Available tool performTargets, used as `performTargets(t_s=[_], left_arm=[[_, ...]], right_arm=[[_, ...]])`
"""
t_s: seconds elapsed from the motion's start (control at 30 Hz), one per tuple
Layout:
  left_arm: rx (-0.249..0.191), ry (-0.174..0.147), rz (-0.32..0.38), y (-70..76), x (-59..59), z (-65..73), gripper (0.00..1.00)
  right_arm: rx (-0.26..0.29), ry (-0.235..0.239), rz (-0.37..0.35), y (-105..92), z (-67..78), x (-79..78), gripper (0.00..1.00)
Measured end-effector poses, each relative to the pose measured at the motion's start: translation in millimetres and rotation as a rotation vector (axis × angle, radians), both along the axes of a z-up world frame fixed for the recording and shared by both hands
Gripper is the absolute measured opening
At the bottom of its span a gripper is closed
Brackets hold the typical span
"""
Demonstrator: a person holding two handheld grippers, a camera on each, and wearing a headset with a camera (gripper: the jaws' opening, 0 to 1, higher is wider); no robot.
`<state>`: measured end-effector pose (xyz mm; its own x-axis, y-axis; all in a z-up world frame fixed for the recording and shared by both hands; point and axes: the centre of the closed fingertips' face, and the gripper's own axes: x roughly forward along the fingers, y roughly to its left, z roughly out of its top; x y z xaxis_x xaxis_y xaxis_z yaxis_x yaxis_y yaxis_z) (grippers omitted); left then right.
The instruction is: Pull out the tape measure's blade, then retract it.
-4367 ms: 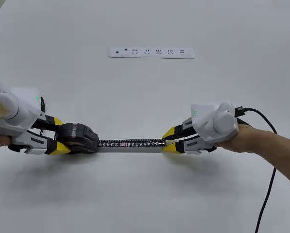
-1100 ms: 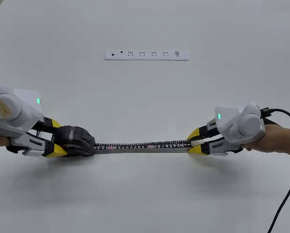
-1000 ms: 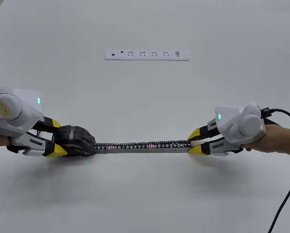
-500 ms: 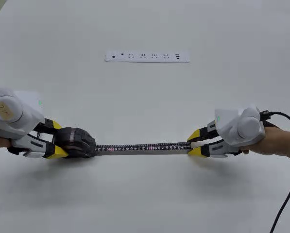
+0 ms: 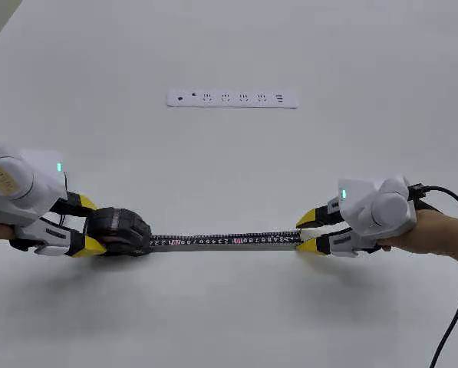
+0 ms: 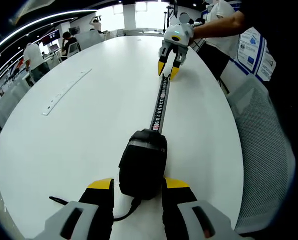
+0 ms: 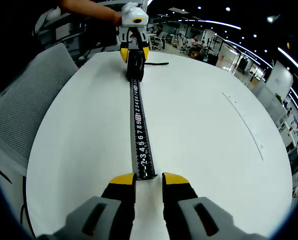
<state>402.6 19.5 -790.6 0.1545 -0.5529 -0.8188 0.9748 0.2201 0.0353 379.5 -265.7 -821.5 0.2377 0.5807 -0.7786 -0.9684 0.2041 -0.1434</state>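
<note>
White bench carried the whole line. The blade lay straight along it, from the black tape measure case, clamped between the left gripper fingers, to the right gripper, whose fingers pinched its tip. We judged retraction hung on that axis: the right gripper would travel along it, toward the case.
</note>
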Motion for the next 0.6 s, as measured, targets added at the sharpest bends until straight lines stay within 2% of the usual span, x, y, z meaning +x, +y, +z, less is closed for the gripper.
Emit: performTargets(t_s=[0.3,0.47,0.6], left_arm=[[-0.038,0.0,0.04,4.2,-5.7,2.8,0.45],[-0.047,0.004,0.036,3.9,-12.7,3.9,0.55],[-0.054,-0.007,0.046,5.8,-11.5,5.2,0.62]], right_arm=[[0.013,-0.007,-0.038,-0.2,7.7,-1.8,0.3],[0.021,-0.02,-0.045,0.9,12.9,-5.1,0.36],[0.028,-0.015,-0.064,1.3,14.9,-6.6,0.47]])
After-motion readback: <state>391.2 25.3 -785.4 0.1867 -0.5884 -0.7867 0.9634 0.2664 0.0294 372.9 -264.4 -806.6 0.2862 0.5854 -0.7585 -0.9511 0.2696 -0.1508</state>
